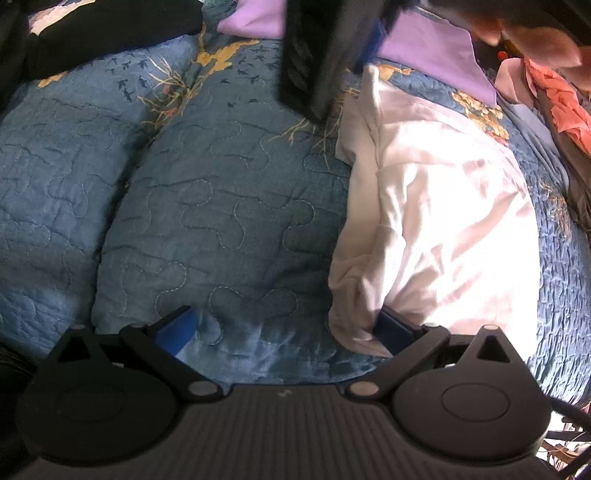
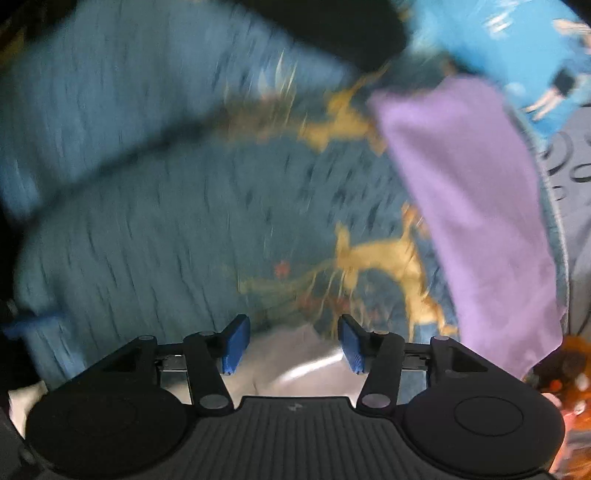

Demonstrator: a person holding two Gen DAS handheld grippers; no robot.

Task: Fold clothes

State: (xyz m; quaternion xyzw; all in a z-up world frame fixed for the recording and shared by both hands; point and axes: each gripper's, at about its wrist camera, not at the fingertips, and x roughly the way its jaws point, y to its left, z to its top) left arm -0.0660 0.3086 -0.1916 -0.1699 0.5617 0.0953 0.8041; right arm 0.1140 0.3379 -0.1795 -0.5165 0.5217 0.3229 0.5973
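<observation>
A pale pink garment [image 1: 436, 221] lies folded lengthwise on the blue quilted bedspread [image 1: 221, 206], to the right in the left wrist view. My left gripper [image 1: 284, 328] is wide open low over the quilt; its right blue pad [image 1: 393, 330] sits at the garment's near edge, partly under a fold. The other gripper [image 1: 317, 55] reaches in from the top, dark and blurred. In the right wrist view, my right gripper [image 2: 291, 347] is open above the quilt [image 2: 147, 221], with pale cloth [image 2: 291, 362] just below its pads. That view is motion-blurred.
A folded lilac cloth [image 2: 469, 221] lies at the quilt's right side and shows at the back [image 1: 436, 55] in the left view. A black garment [image 1: 110, 33] sits at the back left. Orange and grey clothes [image 1: 561, 96] pile up at the right edge.
</observation>
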